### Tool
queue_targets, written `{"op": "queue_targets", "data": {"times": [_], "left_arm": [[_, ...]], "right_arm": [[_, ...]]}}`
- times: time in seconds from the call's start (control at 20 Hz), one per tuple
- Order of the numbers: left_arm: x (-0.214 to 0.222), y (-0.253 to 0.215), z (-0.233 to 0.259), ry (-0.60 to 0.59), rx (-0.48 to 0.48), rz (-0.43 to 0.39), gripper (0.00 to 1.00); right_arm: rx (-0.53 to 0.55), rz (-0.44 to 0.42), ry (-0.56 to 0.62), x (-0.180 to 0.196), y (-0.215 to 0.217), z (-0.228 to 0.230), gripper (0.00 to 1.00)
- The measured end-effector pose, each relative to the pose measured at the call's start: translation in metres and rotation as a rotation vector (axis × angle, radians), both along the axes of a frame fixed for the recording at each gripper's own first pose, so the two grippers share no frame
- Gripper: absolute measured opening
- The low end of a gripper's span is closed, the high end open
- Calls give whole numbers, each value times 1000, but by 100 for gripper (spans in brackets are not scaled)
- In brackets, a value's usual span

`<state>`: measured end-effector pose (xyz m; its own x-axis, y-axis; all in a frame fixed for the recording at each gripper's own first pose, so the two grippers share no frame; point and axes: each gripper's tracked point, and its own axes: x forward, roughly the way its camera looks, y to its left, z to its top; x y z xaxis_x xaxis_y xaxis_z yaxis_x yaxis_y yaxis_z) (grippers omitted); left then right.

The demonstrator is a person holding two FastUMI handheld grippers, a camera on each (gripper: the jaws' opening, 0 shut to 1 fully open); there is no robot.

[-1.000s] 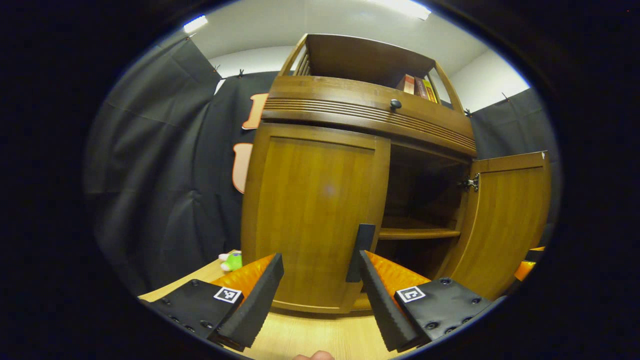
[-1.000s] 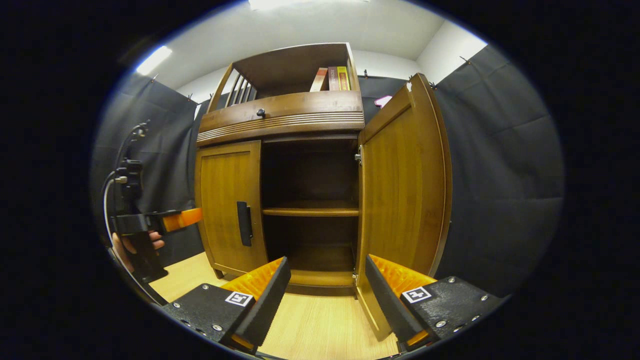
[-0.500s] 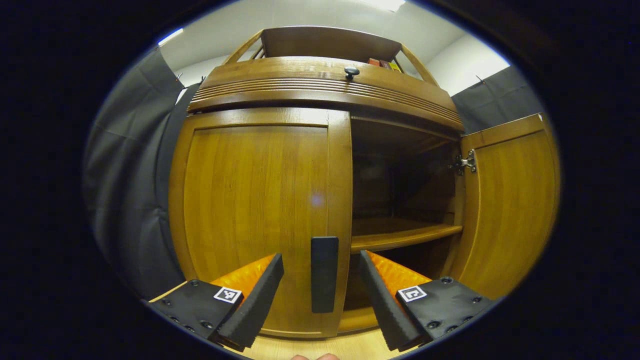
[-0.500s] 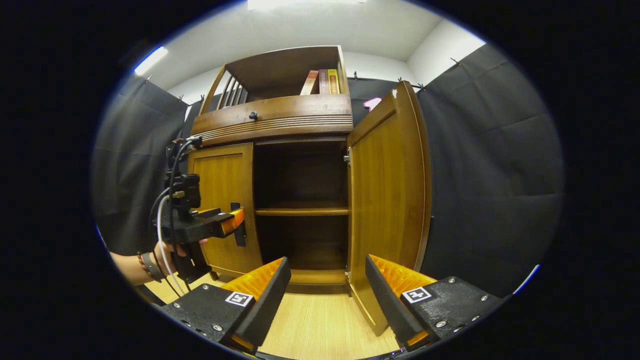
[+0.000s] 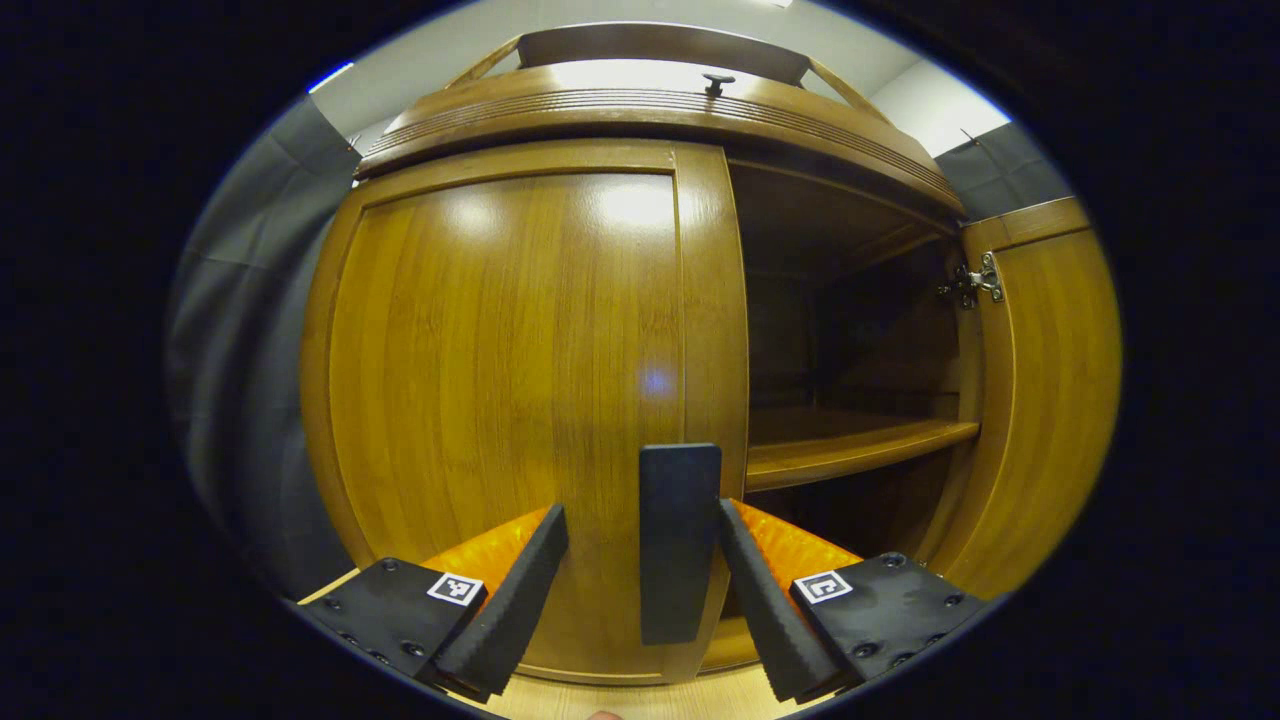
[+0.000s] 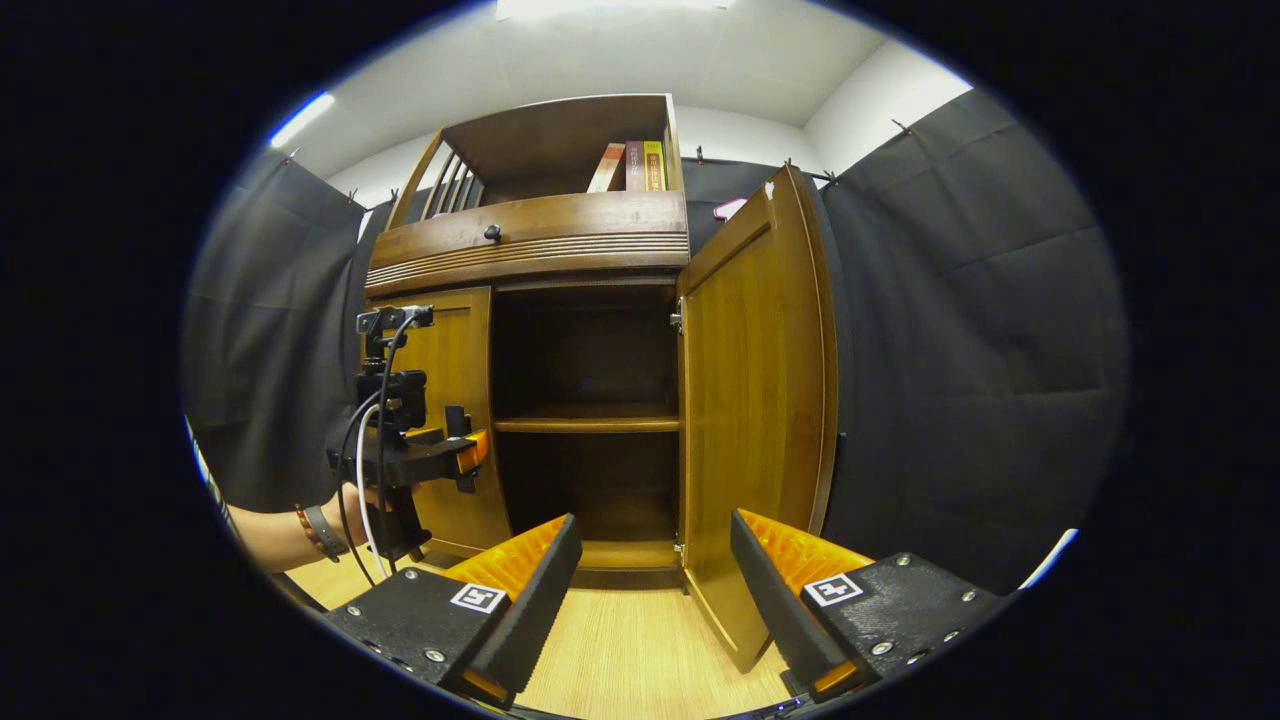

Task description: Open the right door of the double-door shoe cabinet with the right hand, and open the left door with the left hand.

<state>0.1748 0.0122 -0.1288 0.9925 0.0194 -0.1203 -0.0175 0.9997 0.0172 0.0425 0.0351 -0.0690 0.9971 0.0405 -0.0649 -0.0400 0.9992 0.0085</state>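
Observation:
The wooden shoe cabinet's left door (image 5: pixel 520 380) is closed and close in front of me in the left gripper view. Its dark upright handle (image 5: pixel 678 540) stands between the fingers of my open left gripper (image 5: pixel 643 560), nearer the right finger, with gaps on both sides. The right door (image 5: pixel 1040 400) is swung wide open. In the right gripper view the right door (image 6: pixel 760 400) stands open ahead, and my right gripper (image 6: pixel 655 575) is open and holds nothing, well back from the cabinet. The left gripper (image 6: pixel 440 455), held by a hand, sits at the left door's handle (image 6: pixel 460 450).
Behind the open door are a shelf (image 6: pixel 585 423) and a dark interior. Books (image 6: pixel 635 165) stand in the top compartment above a drawer with a small knob (image 6: pixel 492 232). The cabinet stands on a light wooden floor (image 6: pixel 620 650), with black cloth walls on both sides.
My left gripper has moved forward to the left door until the handle sits between its fingers. The right gripper has drifted back and rightward a little, still open. Both doors kept their positions.

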Motion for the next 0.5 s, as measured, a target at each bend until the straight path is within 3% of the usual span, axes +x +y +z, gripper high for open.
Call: {"op": "queue_targets", "data": {"times": [0.2, 0.3, 0.5], "left_arm": [[-1, -16, 0, -1, -30, -45, 50], [1, -15, -2, 2, -17, -14, 41], [-3, -14, -2, 17, -34, 5, 36]], "right_arm": [[8, 14, 11, 3, 1, -2, 93], [4, 19, 21, 0, 2, -4, 93], [-1, 13, 31, -5, 5, -8, 93]]}}
